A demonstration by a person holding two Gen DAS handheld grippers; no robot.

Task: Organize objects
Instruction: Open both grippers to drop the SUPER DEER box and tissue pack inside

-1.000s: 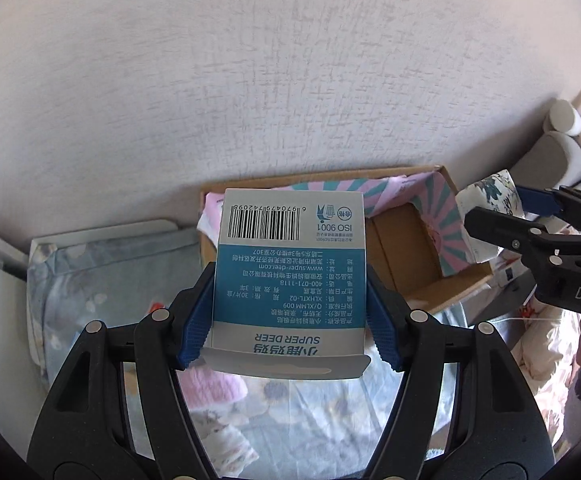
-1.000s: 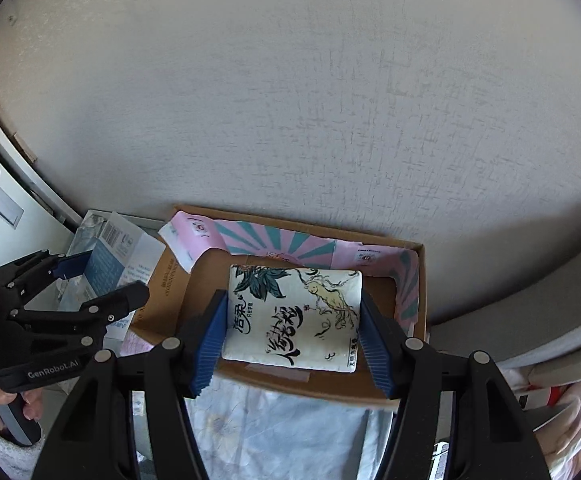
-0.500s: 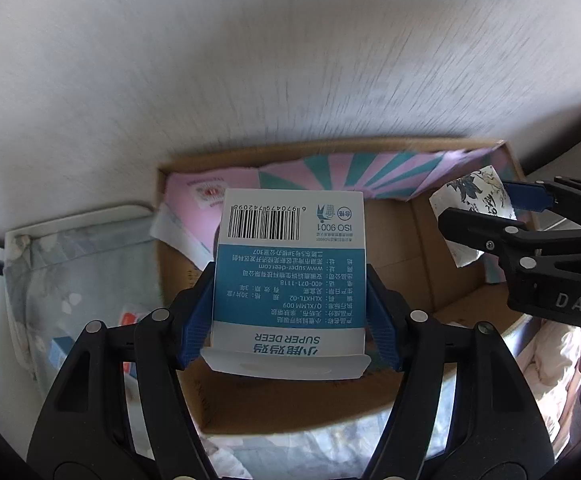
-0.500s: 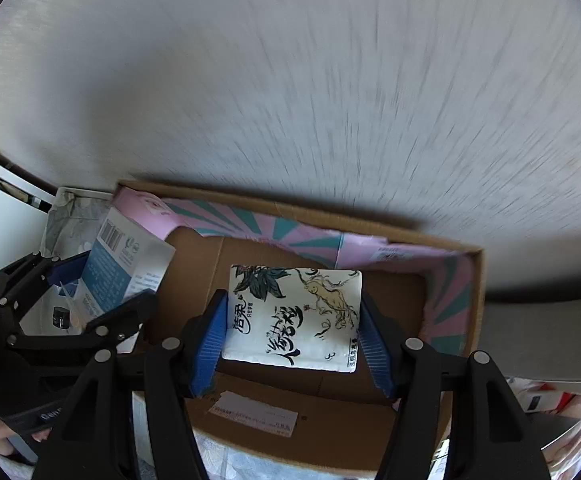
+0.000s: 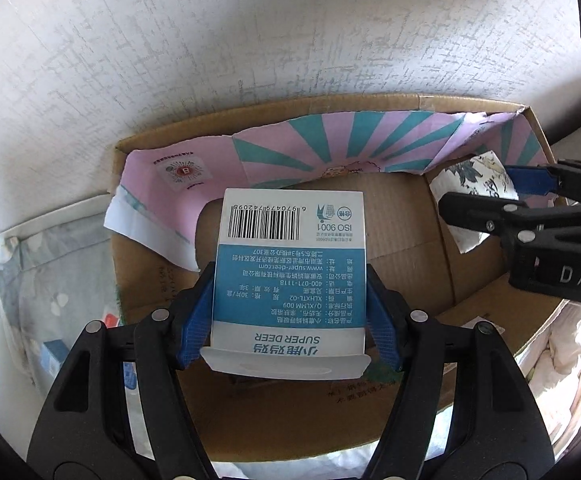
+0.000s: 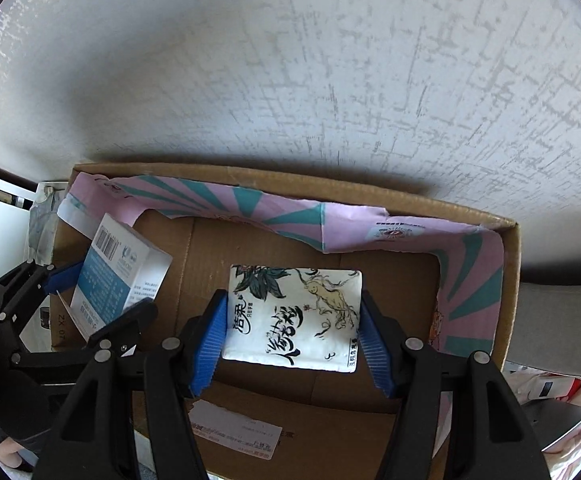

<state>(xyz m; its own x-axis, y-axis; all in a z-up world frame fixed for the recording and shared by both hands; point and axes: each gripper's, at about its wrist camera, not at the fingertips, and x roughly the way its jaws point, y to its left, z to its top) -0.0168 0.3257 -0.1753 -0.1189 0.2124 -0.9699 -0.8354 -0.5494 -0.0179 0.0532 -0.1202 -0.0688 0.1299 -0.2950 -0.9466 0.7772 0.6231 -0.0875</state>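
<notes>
— Where are the two things you're sorting?

— Both are in my grip, over the cardboard box (image 6: 508,280). The blue-and-white carton (image 5: 290,276) sits between the blue pads of my left gripper (image 5: 290,320), pinched by its two long sides with the barcode end pointing away from me. The white tissue pack (image 6: 294,316) with the ink drawing is squeezed the same way in my right gripper (image 6: 292,332). In the right wrist view the carton hangs over the box's left part, the pack over its middle.

— Is anything put away yet?

— Not that I can see. The box floor looks bare brown card, apart from the pink-and-teal paper liner (image 5: 330,148) along the back wall and a shipping label (image 6: 234,434) on the near flap. I can't tell whether either item touches the floor yet.

— So what's left?

— I judge the carrying is nearly done. Lowering, letting go of both, then seeing to the loose clutter outside the box remains.
</notes>
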